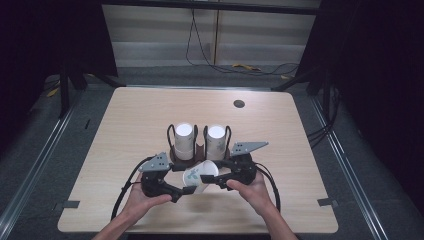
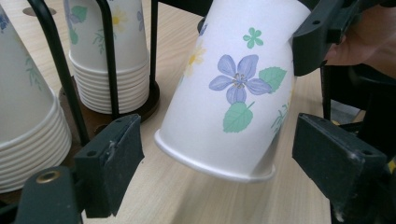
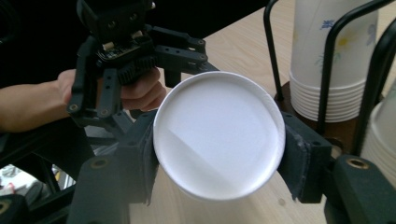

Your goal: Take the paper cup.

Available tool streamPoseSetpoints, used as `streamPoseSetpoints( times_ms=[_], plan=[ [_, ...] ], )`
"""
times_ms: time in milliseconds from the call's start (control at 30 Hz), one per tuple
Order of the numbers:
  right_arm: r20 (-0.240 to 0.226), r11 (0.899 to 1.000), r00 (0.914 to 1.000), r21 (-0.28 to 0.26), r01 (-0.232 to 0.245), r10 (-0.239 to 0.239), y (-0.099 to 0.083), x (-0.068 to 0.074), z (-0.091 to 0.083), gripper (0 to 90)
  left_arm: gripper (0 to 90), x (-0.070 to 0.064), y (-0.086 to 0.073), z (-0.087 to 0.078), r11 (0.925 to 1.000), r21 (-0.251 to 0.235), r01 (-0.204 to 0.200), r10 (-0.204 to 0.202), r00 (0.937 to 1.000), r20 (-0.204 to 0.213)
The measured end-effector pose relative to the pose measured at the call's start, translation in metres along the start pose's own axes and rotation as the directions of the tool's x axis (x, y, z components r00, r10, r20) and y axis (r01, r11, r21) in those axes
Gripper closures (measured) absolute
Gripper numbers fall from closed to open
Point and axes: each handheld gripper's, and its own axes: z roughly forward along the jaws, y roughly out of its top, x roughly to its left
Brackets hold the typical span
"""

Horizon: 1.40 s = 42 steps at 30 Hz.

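Your right tool (image 3: 219, 154) grips the cup (image 2: 233, 93) near its base; left tool (image 2: 224, 158) stands open. Thin paper crushes easily: clamp lightly near the rim.

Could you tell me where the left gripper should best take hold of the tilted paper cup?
Probably around the wall just above the rolled rim, one of the fingers on each side. The paper cup hangs tilted, mouth toward the left gripper, with the right gripper clamping its base.

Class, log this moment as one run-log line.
right gripper: shut on paper cup | left gripper: open around cup rim | cup stacks in holder
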Motion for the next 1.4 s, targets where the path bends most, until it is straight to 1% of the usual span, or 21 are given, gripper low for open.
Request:
streamPoseSetpoints(
  times_ms=[67,100,133,200,233,300,333,433,533,567,633,667,700,833,1000,1233,1400],
  plan=[
    [-0.010,1.000,1.0000,-0.007,-0.001,0.001,0.0000,0.0007,0.0003,37.6,16.1,-0.0005,-0.0005,0.0008,1.0000,0.009,-0.003,0.003,1.0000,-0.007],
    [-0.012,1.000,0.9999,-0.011,-0.002,0.002,0.0002,0.0011,0.0003,37.6,16.1,-0.0003,-0.0008,0.0010,0.9997,0.022,-0.003,0.003,0.9999,-0.010],
    [-0.017,1.000,0.9998,-0.018,-0.006,0.006,0.0002,0.0012,0.0004,37.6,16.0,0.0000,-0.0014,0.0016,0.9997,0.025,-0.005,0.005,1.0000,-0.005],
    [-0.020,1.000,0.9997,-0.023,-0.014,0.014,0.0001,0.0008,0.0009,37.6,16.0,-0.0002,-0.0017,0.0020,0.9998,0.020,-0.002,0.002,1.0000,-0.005],
    [-0.022,1.000,0.9996,-0.025,-0.017,0.016,-0.0001,0.0006,0.0013,37.7,16.0,-0.0001,-0.0015,0.0022,0.9997,0.023,-0.008,0.008,1.0000,-0.004],
    [-0.027,0.999,0.9995,-0.028,-0.019,0.018,-0.0003,0.0004,0.0019,37.7,15.9,0.0001,-0.0020,0.0038,0.9996,0.027,-0.006,0.006,1.0000,0.003],
    [-0.035,0.999,0.9991,-0.035,-0.026,0.025,-0.0010,-0.0002,0.0028,37.7,16.1,0.0002,-0.0023,0.0046,0.9998,0.020,-0.007,0.007,0.9999,0.009],
    [-0.037,0.999,0.9988,-0.039,-0.032,0.031,-0.0020,-0.0003,0.0040,37.7,16.0,0.0004,-0.0023,0.0057,0.9999,0.015,-0.004,0.004,0.9999,0.013],
    [-0.044,0.998,0.9984,-0.043,-0.036,0.034,-0.0025,-0.0002,0.0048,37.7,16.3,0.0003,-0.0031,0.0076,0.9999,0.011,-0.013,0.013,0.9997,0.019],
    [-0.048,0.998,0.9982,-0.048,-0.039,0.036,-0.0025,-0.0006,0.0048,37.7,16.5,0.0004,-0.0034,0.0079,0.9999,0.009,-0.011,0.010,0.9997,0.022],
    [-0.059,0.997,0.9971,-0.058,-0.051,0.047,-0.0029,-0.0013,0.0054,37.7,17.6,0.0011,-0.0042,0.0088,1.0000,-0.005,0.007,-0.007,0.9992,0.039],
    [-0.063,0.997,0.9968,-0.060,-0.053,0.049,-0.0031,-0.0012,0.0057,37.7,18.3,0.0010,-0.0045,0.0092,0.9999,-0.009,0.007,-0.006,0.9990,0.044],
    [-0.066,0.997,0.9966,-0.058,-0.053,0.049,-0.0034,-0.0011,0.0062,37.7,18.4,0.0008,-0.0048,0.0092,1.0000,-0.008,0.005,-0.004,0.9991,0.042],
    [-0.083,0.995,0.9949,-0.073,-0.063,0.056,-0.0046,-0.0016,0.0064,37.7,19.2,0.0004,-0.0061,0.0083,0.9994,-0.033,0.007,-0.006,0.9987,0.050],
    [-0.102,0.992,0.9919,-0.089,-0.085,0.076,-0.0059,-0.0039,0.0060,37.6,20.4,-0.0002,-0.0065,0.0070,0.9988,-0.047,0.013,-0.011,0.9988,0.048],
    [-0.105,0.993,0.9924,-0.089,-0.073,0.064,-0.0066,-0.0049,0.0053,36.6,22.8,-0.0006,-0.0069,0.0074,0.9991,-0.043,0.004,-0.002,0.9986,0.054],
    [-0.104,0.995,0.9933,-0.081,-0.059,0.050,-0.0063,-0.0044,0.0054,35.1,25.3,-0.0003,-0.0072,0.0068,0.9995,-0.026,-0.019,0.021,0.9983,0.055]
  ],
)
